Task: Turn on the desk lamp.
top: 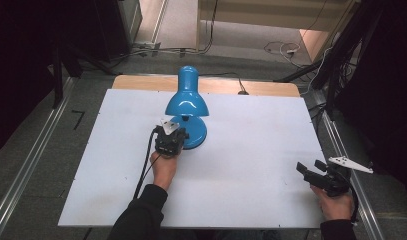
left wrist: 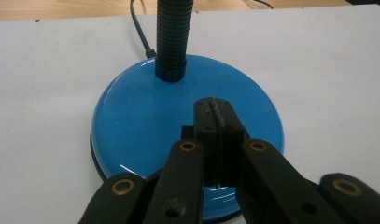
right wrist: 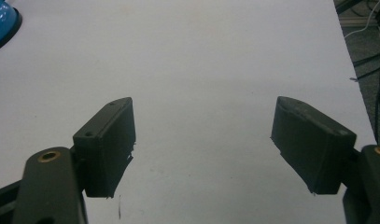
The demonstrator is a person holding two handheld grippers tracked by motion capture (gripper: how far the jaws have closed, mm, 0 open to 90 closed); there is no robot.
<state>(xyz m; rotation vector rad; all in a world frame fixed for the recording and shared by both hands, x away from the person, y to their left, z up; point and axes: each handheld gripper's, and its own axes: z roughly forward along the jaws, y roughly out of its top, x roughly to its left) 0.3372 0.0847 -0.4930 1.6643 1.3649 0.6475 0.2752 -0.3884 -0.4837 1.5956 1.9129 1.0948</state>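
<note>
A blue desk lamp (top: 187,102) stands at the middle back of the white board (top: 251,145), its shade hanging over the round blue base (top: 197,134). In the left gripper view the base (left wrist: 141,112) lies right under my left gripper (left wrist: 214,116), and a black ribbed neck (left wrist: 173,32) rises from it. My left gripper (top: 177,131) is shut with nothing between the jaws, its tips over the base's near side. My right gripper (top: 307,169) stands open and empty near the board's right edge. From the right gripper (right wrist: 201,126) an edge of the lamp base (right wrist: 1,21) shows at far left.
The lamp's black cord (left wrist: 140,28) runs back off the base toward the wooden table edge (top: 141,82). Metal rails (top: 36,150) flank the board on both sides. Cables (top: 281,50) lie on the floor behind. Dark stands rise at the left and right.
</note>
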